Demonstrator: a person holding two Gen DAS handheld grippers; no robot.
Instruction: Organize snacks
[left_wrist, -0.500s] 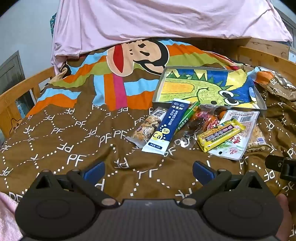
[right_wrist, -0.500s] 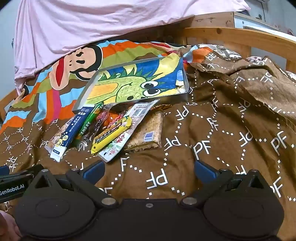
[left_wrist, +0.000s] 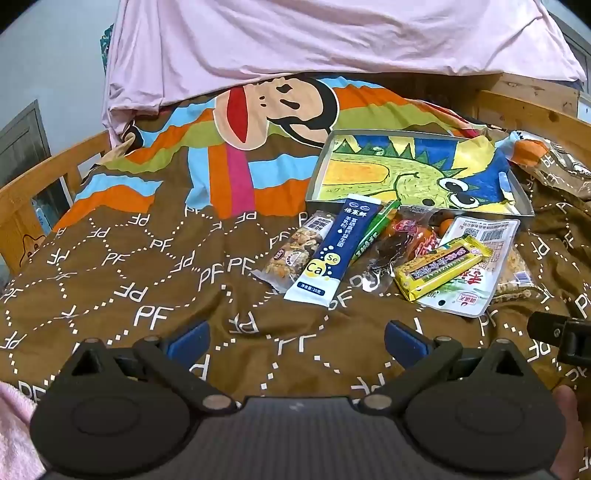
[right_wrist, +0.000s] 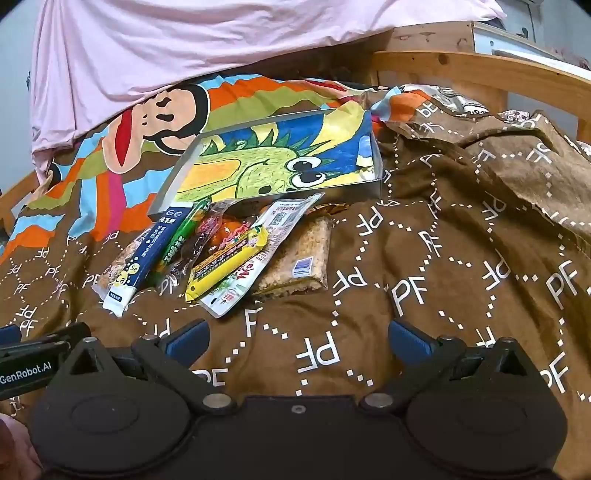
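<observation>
Several snack packets lie in a row on a brown "PF" bedspread, just in front of a shallow metal tray (left_wrist: 526, 206) (right_wrist: 376, 192) lined with a dinosaur drawing. Among them are a nut bar (left_wrist: 295, 254), a dark blue sachet (left_wrist: 332, 251) (right_wrist: 142, 254), a green stick (left_wrist: 373, 232) (right_wrist: 184, 236), a yellow bar (left_wrist: 441, 267) (right_wrist: 229, 262), a white pouch (left_wrist: 480, 258) (right_wrist: 280, 221) and a grain bar (right_wrist: 303, 258). My left gripper (left_wrist: 297, 338) hovers open short of the sachet. My right gripper (right_wrist: 297, 336) is open too, over bare bedspread near the grain bar.
A pink sheet (left_wrist: 332, 44) hangs across the back. Wooden bed rails (left_wrist: 44, 184) (right_wrist: 480, 70) run along the left and right sides. The bedspread bunches into folds (right_wrist: 498, 166) on the right. The other gripper's body (left_wrist: 561, 338) (right_wrist: 33, 354) shows at each view's edge.
</observation>
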